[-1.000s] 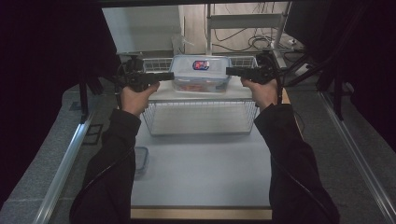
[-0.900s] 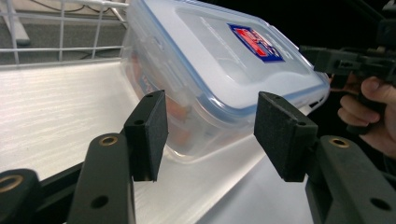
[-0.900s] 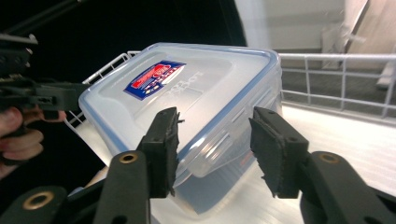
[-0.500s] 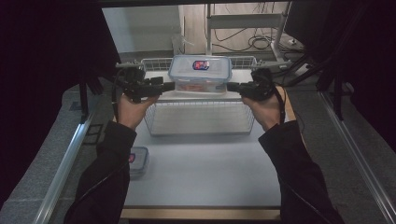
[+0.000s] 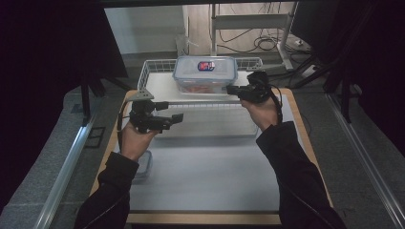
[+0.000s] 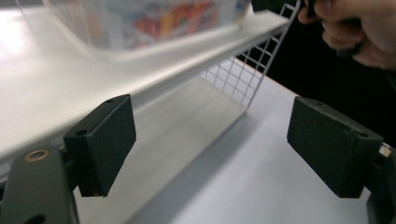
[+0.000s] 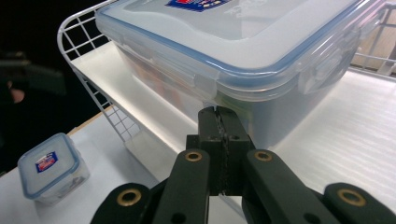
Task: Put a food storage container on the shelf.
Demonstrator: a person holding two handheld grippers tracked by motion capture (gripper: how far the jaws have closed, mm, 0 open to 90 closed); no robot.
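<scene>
Large container (image 5: 205, 74): a clear rectangular plastic box with a blue-edged snap-on lid and a red-and-blue label on top. It sits on the white shelf (image 5: 162, 86) of a white wire rack (image 5: 143, 76) at the far side of the table (image 5: 210, 176). Coloured contents show through its walls; they cannot be identified.

Left hand-held gripper (image 5: 165, 120): jaws spread wide apart, holding nothing. It hangs at the near left of the rack, in front of the shelf's front edge. In the left gripper view, its two black foam-faced pads (image 6: 105, 140) stand well apart, with the shelf edge and the rack's grid side panel beyond them. No pad touches the rack.

Right hand-held gripper (image 5: 239, 89): jaws pressed fully together with nothing between them. In the right gripper view, the closed tips (image 7: 219, 119) point at the near wall of the large container, just below a lid latch. Whether they touch the wall cannot be determined.

Small container (image 7: 53, 168): a clear, rounded-square plastic box with a blue-rimmed lid and a similar label. It stands on the table at the near left, well apart from the rack. Its contents are too indistinct to identify.

The table surface is smooth and white with a wooden border.
</scene>
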